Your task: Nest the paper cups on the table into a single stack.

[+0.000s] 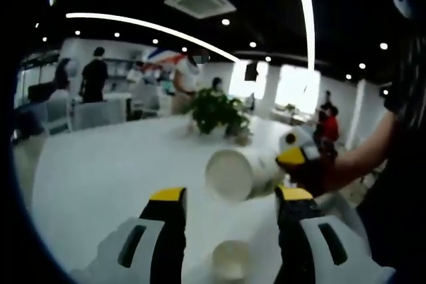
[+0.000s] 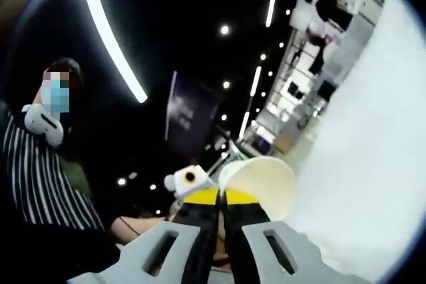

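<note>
**Right gripper pinches one cup in the air; left gripper waits apart over another**

Jaws of the left gripper (image 1: 229,199) stand wide apart in the left gripper view, their yellow tips rising from 6 o'clock with nothing between them. Just past the tips, low at 6 o'clock, a small paper cup (image 1: 229,259) stands on the white table (image 1: 100,177), its open mouth turned up.

Above it, near the middle of the same view, a second paper cup (image 1: 236,172) lies on its side in the air with its round mouth facing the camera. The right gripper (image 1: 293,157) comes in from 3 o'clock and grips this cup at its far side, a gloved hand (image 1: 316,171) behind it. A potted green plant (image 1: 218,112) sits on the table beyond, toward 12 o'clock. People stand among chairs in the background at 10 o'clock, and ceiling lights run overhead.

In the right gripper view the right gripper's (image 2: 221,199) own jaws are pressed nearly together, clamped on the wall of the paper cup (image 2: 263,181), whose cream inside opens toward 2 o'clock. The view is rolled, so the white table (image 2: 373,164) fills the 3 o'clock side and the dark ceiling with its light strips fills the middle and 12 o'clock. A person in a striped top (image 2: 40,177) stands at 8 o'clock. A small white part with a dark round hole (image 2: 188,180) shows just left of the jaw tips; I cannot tell what it belongs to.
</note>
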A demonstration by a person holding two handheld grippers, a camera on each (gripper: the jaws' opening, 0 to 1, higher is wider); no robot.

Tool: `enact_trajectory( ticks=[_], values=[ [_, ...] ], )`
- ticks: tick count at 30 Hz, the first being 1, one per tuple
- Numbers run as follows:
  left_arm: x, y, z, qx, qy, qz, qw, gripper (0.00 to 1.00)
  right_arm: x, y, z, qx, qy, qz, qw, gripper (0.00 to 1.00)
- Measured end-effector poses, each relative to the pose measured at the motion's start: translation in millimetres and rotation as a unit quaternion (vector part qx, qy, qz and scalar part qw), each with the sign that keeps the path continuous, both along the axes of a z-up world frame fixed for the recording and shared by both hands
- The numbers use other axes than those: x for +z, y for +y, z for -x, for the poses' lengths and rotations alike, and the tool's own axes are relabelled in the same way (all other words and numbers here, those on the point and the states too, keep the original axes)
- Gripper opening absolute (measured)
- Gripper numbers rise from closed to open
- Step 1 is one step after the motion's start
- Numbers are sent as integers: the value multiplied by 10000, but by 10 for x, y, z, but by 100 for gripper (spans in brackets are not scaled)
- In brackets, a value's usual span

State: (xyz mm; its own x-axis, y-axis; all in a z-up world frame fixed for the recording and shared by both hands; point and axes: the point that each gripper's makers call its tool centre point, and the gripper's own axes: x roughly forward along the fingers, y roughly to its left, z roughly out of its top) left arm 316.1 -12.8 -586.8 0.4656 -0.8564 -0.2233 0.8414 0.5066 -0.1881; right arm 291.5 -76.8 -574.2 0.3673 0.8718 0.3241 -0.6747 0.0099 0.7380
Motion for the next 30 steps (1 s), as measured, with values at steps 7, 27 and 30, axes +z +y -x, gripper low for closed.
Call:
enact_trajectory(
  ticks=[7,27,30],
  values=[
    [-88,8,66,59,59,-2,10000,54,-27,-13,19,13,34,98,9999,0],
    [-168,72,176,318,-266,-141,9990,74,-29,27,-1,104,-6,767,9970,0],
    [-198,80,198,309,-273,-228,9989,77,-3,27,-23,121,-25,806,9967,0]
  ],
)
